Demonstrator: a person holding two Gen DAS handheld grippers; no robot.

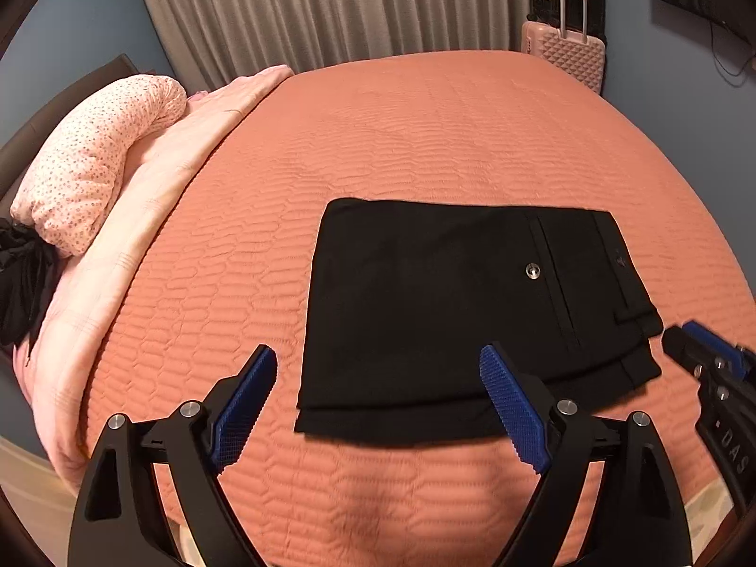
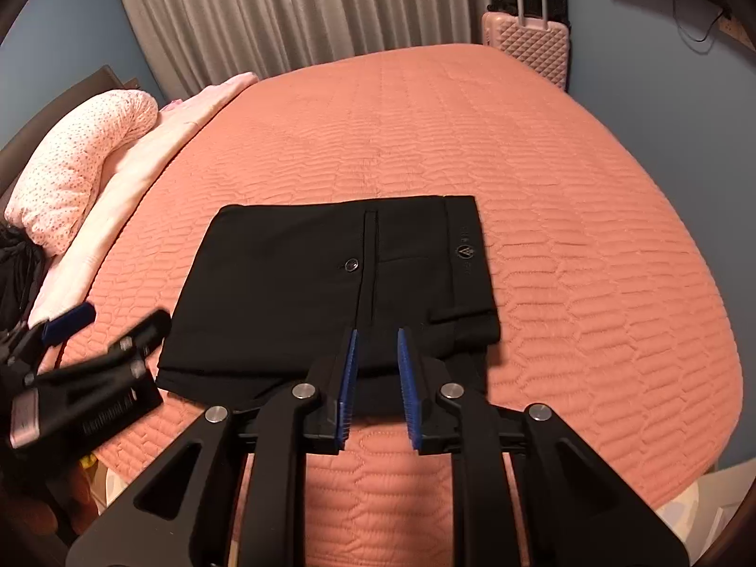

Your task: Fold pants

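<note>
Two grippers we hold: left gripper (image 1: 378, 406) spread wide, right gripper (image 2: 375, 387) narrowly parted, both empty, above folded black pants (image 1: 449, 312) mid-frame on a quilted coral bedspread (image 1: 401, 141); grey curtains (image 1: 330, 4) and a pink suitcase (image 1: 567, 54) behind.

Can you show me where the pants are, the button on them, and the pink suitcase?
pants (image 1: 425, 312): left wrist view, on the flat black cloth in the middle.
button (image 1: 533, 270): left wrist view, on its shiny round face.
suitcase (image 2: 527, 45): right wrist view, on its bumpy pink front.
</note>
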